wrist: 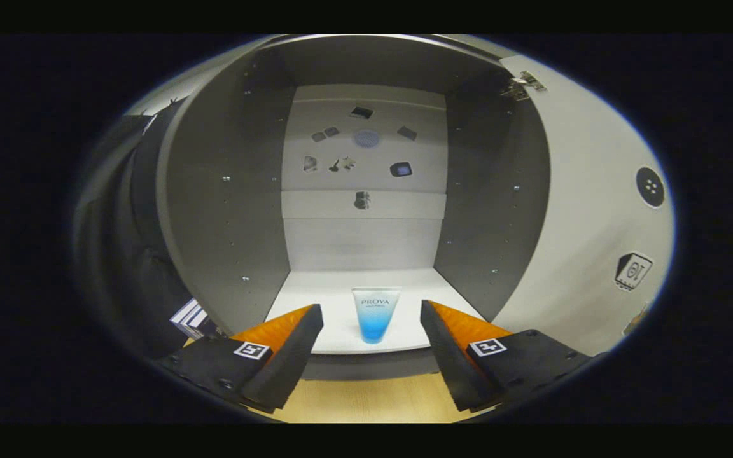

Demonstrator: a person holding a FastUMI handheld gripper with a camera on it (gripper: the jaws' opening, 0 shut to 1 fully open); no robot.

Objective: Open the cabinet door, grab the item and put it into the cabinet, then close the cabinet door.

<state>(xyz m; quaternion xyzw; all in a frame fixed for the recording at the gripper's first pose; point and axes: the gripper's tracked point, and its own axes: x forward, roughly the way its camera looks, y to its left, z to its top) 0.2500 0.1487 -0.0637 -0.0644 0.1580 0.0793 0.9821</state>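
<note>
Gripper view looks along the jaws (371, 356), which stand wide open with nothing held between them. Each finger carries a small square black-and-white marker on its top. Below the jaws lies a pale wooden surface (373, 401).

Just ahead of the gap between the two fingers stands the small see-through tube with a blue bottom end (375, 315). It stands upright on its narrow blue end, with its wide flat end on top. No finger touches it. It sits near the front edge of the white cabinet floor (341, 305), about in the middle from side to side.

Around the tube is the open grey cabinet (226, 191). Its two side walls are dark grey and have little rows of holes and pins. Its back wall is light grey and white, with a flat band running across it. Some small dark shapes show on the upper back wall; they are too small to tell what they are.

On the right, the white cabinet door (589, 210) stands swung wide open. A metal hinge (522, 86) shows at its top corner, where it meets the cabinet. A round dark knob with small dots (650, 187) sits on the door, and a sticker sits lower down on it.

Left of the cabinet is dark cloth, and a small striped thing (189, 318) lies near the left finger.
</note>
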